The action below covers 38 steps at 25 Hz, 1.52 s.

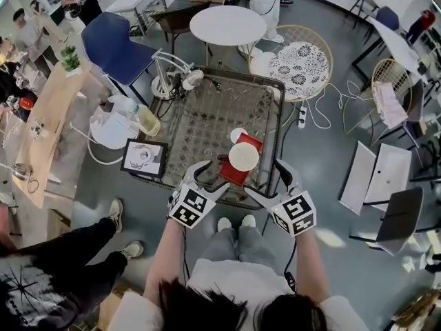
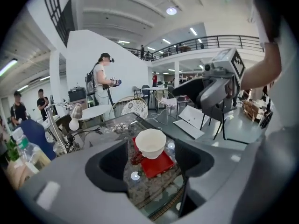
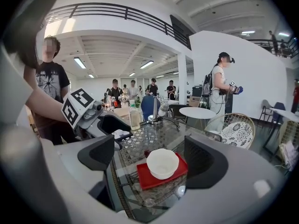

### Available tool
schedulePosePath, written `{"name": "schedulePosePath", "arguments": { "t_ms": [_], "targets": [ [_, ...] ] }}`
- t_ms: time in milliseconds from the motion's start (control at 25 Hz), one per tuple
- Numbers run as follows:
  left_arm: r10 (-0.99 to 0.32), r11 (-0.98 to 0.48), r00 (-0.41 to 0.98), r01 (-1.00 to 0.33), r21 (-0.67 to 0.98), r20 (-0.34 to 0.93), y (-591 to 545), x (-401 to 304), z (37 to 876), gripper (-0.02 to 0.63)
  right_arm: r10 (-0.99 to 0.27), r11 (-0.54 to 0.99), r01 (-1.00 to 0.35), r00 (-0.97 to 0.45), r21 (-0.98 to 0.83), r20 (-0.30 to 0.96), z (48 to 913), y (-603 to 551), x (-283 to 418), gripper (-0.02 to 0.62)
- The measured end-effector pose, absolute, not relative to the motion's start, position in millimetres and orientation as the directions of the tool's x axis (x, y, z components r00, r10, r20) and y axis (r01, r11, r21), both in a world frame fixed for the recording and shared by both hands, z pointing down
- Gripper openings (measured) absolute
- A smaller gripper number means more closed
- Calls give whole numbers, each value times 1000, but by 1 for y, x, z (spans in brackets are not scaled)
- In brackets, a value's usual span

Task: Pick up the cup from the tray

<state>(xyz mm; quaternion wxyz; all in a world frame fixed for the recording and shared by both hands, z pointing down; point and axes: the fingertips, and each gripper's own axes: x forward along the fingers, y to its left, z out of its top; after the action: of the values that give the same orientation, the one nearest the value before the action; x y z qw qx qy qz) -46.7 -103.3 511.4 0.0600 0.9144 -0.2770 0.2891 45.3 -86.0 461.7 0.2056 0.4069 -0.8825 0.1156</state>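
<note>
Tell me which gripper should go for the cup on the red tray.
Right, by a little. Both grippers are open and close, but the cup on the tray sits centred between the jaws of the right gripper, plain wall facing it. The handle juts out on the left gripper side.

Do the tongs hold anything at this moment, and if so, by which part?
Nothing is held. The left tongs and the right tongs are both open; the white round cup stands free on the red flat tray.

Grey floor [image 1: 329, 185], round white table [image 1: 227, 25]
</note>
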Motion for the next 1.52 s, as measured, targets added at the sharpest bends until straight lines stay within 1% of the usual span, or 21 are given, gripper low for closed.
{"name": "schedulePosePath", "arguments": {
  "t_ms": [80, 200, 240, 280, 320, 600, 840, 960, 1040, 1120, 1240, 1320, 1400, 1520],
  "targets": [
    [-453, -850, 675, -524, -54, 582, -106, -45, 521, 322, -663, 648, -760, -589, -38, 462, 464, -92, 44, 480],
    [-444, -845, 663, -533, -36, 603, -114, -42, 532, 322, -641, 667, -744, -601, -42, 477, 472, -99, 45, 487],
    [-443, -846, 650, -532, -47, 617, -117, -42, 537, 315, -633, 672, -739, -604, -45, 484, 476, -102, 46, 488],
    [-442, -848, 637, -525, -65, 632, -120, -42, 543, 289, -626, 675, -736, -606, -49, 491, 480, -104, 47, 489],
    [-440, -852, 626, -517, -80, 644, -123, -41, 548, 283, -619, 677, -734, -608, -55, 497, 485, -107, 47, 492],
    [-409, -856, 588, -513, -69, 698, -152, -39, 583, 282, -563, 693, -715, -614, -88, 552, 524, -128, 46, 506],
    [-352, -892, 545, -441, -97, 761, -170, -40, 617, 278, -522, 722, -690, -598, -59, 609, 561, -145, 40, 523],
    [-334, -910, 547, -400, -111, 768, -176, -36, 631, 255, -498, 725, -686, -584, -62, 642, 583, -148, 43, 541],
    [-336, -907, 565, -410, -97, 754, -179, -35, 635, 229, -485, 730, -680, -585, -67, 650, 596, -148, 42, 546],
    [-338, -900, 572, -429, -78, 748, -182, -36, 638, 220, -468, 745, -665, -577, -53, 670, 609, -145, 41, 558],
    [-339, -896, 583, -440, -65, 738, -185, -31, 643, 197, -458, 750, -660, -572, -50, 681, 622, -147, 46, 560],
    [-330, -902, 602, -429, -53, 727, -184, -28, 645, 162, -464, 747, -662, -582, -58, 668, 627, -154, 45, 560],
    [-320, -907, 620, -418, -43, 716, -182, -24, 648, 105, -459, 753, -655, -591, -63, 663, 633, -158, 41, 558],
    [-315, -912, 634, -408, -40, 706, -183, -23, 648, 104, -433, 773, -631, -602, -68, 671, 641, -160, 35, 552]
  ]
}}
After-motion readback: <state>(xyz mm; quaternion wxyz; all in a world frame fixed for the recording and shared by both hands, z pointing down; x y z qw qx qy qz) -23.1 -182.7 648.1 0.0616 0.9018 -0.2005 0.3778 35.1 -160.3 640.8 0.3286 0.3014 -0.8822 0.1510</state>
